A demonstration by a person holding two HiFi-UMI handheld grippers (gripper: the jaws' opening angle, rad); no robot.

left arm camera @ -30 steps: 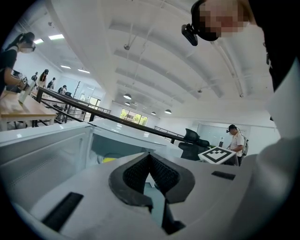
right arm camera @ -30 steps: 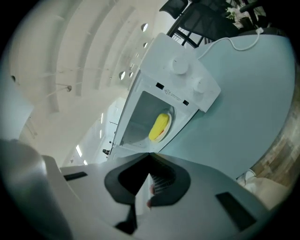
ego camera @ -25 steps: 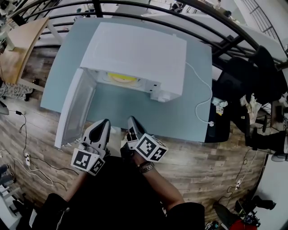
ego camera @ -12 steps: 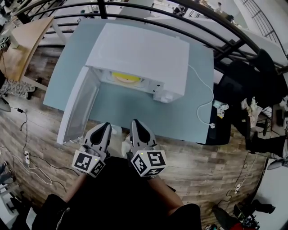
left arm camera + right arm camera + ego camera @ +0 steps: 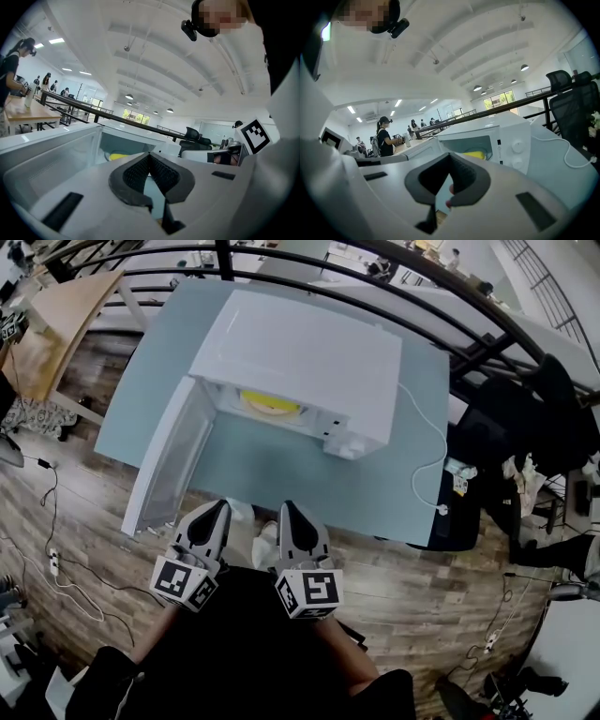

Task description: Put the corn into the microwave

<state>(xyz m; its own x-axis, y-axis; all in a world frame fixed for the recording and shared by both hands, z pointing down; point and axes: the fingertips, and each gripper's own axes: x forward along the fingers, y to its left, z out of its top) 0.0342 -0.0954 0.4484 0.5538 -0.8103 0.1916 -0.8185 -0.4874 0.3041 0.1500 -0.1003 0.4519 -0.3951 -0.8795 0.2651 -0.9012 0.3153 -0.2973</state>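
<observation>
Inside the microwave (image 5: pixel 300 362) lies the corn (image 5: pixel 269 402), left claw (image 5: pixel 217 509) and right claw (image 5: pixel 289 510) both clenched empty.

We see a pale blue-grey table (image 5: pixel 272 460) filling the upper middle of the head view, set at a slant. A white microwave (image 5: pixel 300 352) stands directly on it toward the far side. Its door (image 5: pixel 173 465) is swung wide open to the left and reaches out past the table's near left edge. To the right of the microwave, a thin white cable (image 5: pixel 441 439) loops across the bare top and ends near the table's near right corner. The table stands on a wood-plank floor (image 5: pixel 441 587), where we make out thin wires (image 5: pixel 52 557) at the left of the frame.
</observation>
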